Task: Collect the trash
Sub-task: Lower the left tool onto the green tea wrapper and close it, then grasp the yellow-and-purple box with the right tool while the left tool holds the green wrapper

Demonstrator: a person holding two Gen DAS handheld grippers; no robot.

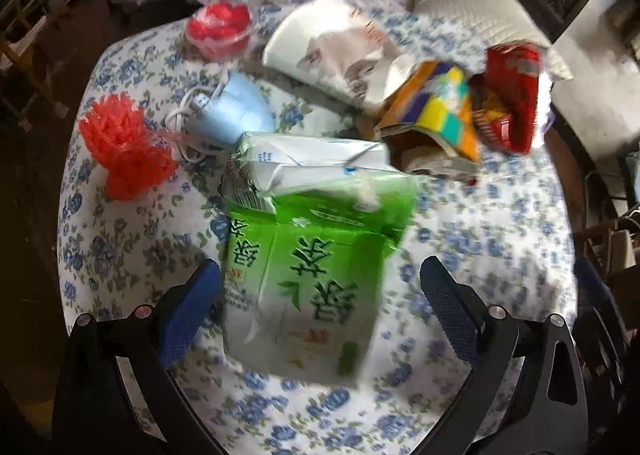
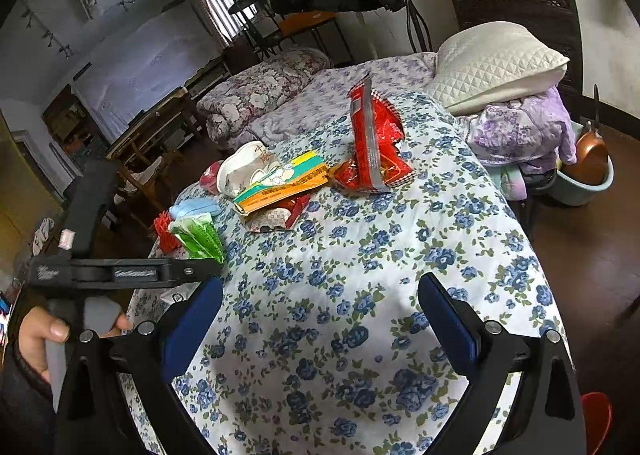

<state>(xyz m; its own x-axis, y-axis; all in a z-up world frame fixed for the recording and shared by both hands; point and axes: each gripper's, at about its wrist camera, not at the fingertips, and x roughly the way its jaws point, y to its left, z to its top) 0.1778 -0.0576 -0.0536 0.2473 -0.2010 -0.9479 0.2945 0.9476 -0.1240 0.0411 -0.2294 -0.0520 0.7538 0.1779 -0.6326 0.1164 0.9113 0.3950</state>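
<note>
A crumpled green and white drink carton [image 1: 312,255] lies on the blue-flowered quilt [image 1: 480,235]. My left gripper [image 1: 320,307] is open around its near end, with a blue pad on each side and a gap on the right. Beyond the carton lie a blue face mask [image 1: 236,111], red mesh netting [image 1: 120,147], a red-filled plastic cup [image 1: 218,29], a white paper bowl [image 1: 328,43], an orange-yellow wrapper [image 1: 436,111] and a red snack bag [image 1: 514,91]. My right gripper [image 2: 320,319] hangs open over bare quilt [image 2: 340,295], nothing between its fingers. The right wrist view also shows the left gripper [image 2: 212,267] at the carton [image 2: 200,237].
A hand [image 2: 40,331] holds the left gripper's handle. A white pillow [image 2: 500,59] and purple clothes [image 2: 520,131] sit at the bed's far right. A basin with a copper pan [image 2: 584,175] stands on the floor. A folded floral quilt [image 2: 260,95] and wooden chairs [image 2: 152,159] lie beyond.
</note>
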